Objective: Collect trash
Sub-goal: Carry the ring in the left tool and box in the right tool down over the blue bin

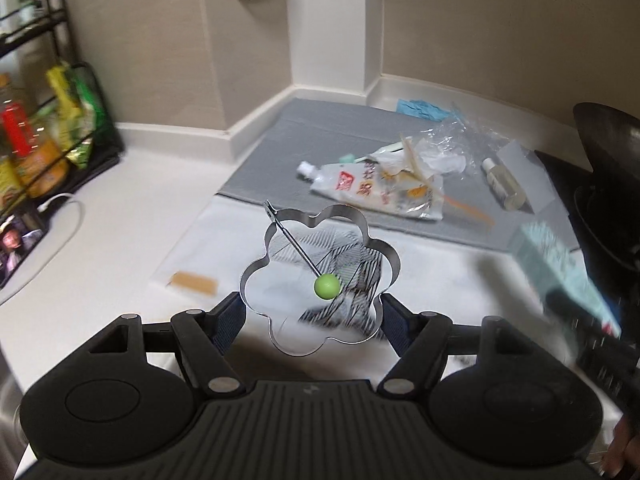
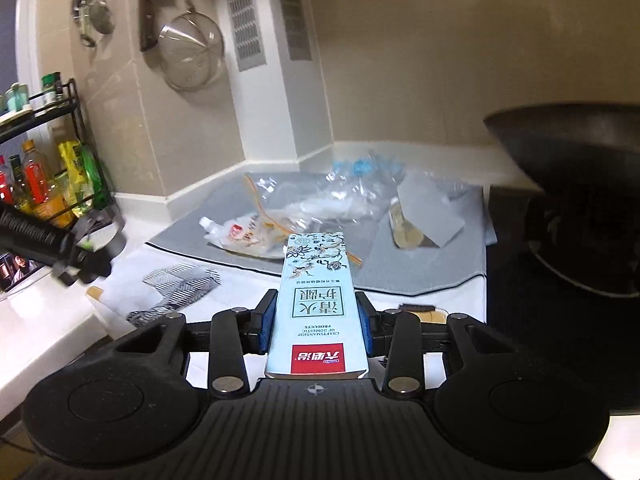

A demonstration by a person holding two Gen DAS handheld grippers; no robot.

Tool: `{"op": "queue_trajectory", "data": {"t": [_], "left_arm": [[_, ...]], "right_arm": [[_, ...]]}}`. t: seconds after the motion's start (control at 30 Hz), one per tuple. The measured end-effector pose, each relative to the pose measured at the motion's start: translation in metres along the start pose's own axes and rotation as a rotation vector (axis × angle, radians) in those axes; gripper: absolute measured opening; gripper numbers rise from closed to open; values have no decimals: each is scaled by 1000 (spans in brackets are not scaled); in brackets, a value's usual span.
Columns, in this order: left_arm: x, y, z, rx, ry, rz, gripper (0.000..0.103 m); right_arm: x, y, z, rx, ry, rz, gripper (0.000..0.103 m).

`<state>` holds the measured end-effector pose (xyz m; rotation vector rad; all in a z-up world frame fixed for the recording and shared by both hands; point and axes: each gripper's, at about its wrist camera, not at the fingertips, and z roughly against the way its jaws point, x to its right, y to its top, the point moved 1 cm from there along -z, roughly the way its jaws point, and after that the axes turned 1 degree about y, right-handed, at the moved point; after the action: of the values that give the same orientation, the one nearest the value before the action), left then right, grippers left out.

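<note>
Left gripper (image 1: 311, 312) clamping flower-shaped metal ring (image 1: 320, 276) wide across its lobes, above counter. Right gripper (image 2: 316, 322) pinching pale toothpaste box (image 2: 316, 304) lengthwise. Remaining trash lying on grey mat (image 1: 280, 152). Advice: keeping both grips steady, box level, avoiding wok (image 2: 568, 184).

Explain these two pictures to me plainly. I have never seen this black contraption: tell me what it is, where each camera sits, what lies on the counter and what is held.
A person holds a two-finger gripper in each hand; a camera on each looks forward along its fingers. The left view shows the left gripper clamped on a flower-shaped metal ring with a green knob. The right view shows the right gripper clamped on a pale blue box. On the gray mat lie a squeezed pouch, crumpled clear plastic and a small bottle. A striped wrapper lies on the white counter.
</note>
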<state>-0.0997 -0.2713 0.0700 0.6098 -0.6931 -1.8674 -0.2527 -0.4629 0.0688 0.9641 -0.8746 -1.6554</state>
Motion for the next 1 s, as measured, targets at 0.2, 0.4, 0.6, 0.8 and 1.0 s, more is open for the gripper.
{"op": "queue_trajectory", "data": {"t": [0.2,0.4,0.6,0.8,1.0], "left_arm": [[-14,-50,36,46,41,0,77],[-29,-99,47,21,55,27,77],[-42,-152,50,-25,79,50,77],[-56,-208,43,-96,98,87,77],[-59,-244,26,-168,106,113,77]], "right_arm": [[-36,0,41,83,62,110,42],[-70,-16,72,80,143,185,42],[-96,-51,91,20,199,260,42],[-84,-78,104,-38,161,302,42],[-82,-108,99,-142,167,288,42]]}}
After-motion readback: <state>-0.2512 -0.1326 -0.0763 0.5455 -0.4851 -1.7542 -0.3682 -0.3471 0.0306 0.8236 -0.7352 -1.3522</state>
